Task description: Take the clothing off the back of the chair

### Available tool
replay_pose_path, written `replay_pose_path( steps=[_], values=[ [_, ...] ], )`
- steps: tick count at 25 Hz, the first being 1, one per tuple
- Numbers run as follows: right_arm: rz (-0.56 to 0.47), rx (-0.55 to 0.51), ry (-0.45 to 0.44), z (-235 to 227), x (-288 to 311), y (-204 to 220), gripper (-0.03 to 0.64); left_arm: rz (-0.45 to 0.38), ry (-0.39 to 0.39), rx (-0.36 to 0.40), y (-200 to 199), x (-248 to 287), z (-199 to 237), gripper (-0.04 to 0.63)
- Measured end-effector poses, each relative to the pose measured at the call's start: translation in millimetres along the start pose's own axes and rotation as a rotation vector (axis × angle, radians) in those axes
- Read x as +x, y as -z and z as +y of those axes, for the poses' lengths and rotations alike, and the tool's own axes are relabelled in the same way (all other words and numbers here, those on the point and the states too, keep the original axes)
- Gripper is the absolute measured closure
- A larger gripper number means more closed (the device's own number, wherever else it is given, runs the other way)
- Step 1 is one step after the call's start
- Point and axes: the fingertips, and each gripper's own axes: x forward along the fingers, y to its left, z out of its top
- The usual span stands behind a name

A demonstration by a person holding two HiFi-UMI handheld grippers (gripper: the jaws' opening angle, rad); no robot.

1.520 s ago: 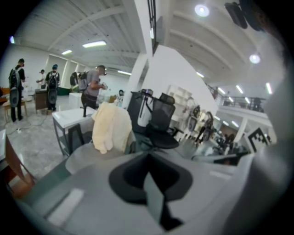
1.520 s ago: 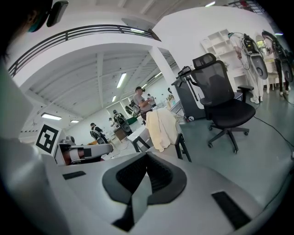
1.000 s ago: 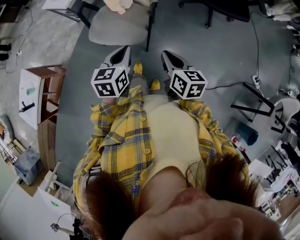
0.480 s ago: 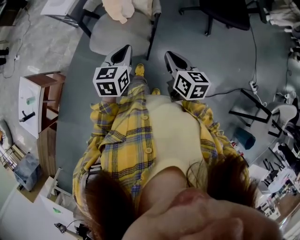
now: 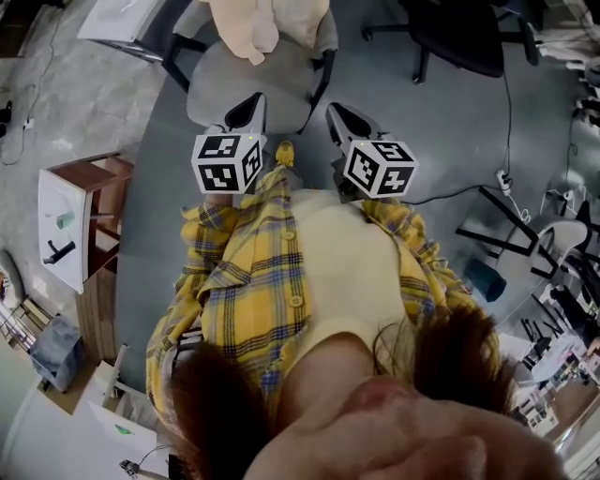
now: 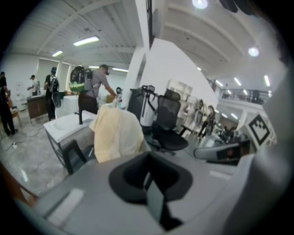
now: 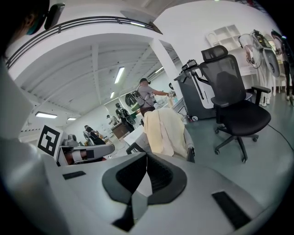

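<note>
- cream clothing (image 5: 267, 23) hangs draped over the back of a grey chair (image 5: 246, 82); it is still on the backrest, nothing touching it.
- in both gripper views the clothing (image 6: 117, 133) (image 7: 165, 131) lies straight ahead, beyond the jaw tips and apart from them.
- left gripper (image 5: 251, 101): jaws fully together, nothing between them; the left gripper view (image 6: 147, 180) confirms an empty, closed gripper.
- right gripper (image 5: 336, 112): jaws likewise together and empty, confirmed in the right gripper view (image 7: 146, 172).
- both grippers are held side by side in front of the person, angled downward, tips at the near edge of the chair seat as seen from the head view; contact with the seat cannot be confirmed.
- change from one second ago: the chair sits lower in the head view and closer to the gripper tips; then only a scrap of the clothing showed at the top edge, now a much larger part of it shows.
- change, continued: the white-topped counter (image 5: 64, 214) at the left has shifted down the frame; two yellow shoes showed between the grippers earlier, now one shoe (image 5: 284, 154).
- jaw state unchanged across the three head-view frames.
- black office chair (image 5: 459, 33) stands to the right of the grey chair, well apart from it.
</note>
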Motion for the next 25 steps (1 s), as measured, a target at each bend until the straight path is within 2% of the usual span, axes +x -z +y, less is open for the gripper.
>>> replay_pose_path(
  steps=[14, 25],
  values=[
    [0.019, -0.022, 0.028, 14, 63, -21, 0.603, 0.041, 0.031, 0.031, -10, 33, 59, 0.592],
    [0.03, -0.048, 0.029, -7, 93, -46, 0.601, 0.051, -0.016, 0.059, -26, 67, 81, 0.592]
  ],
)
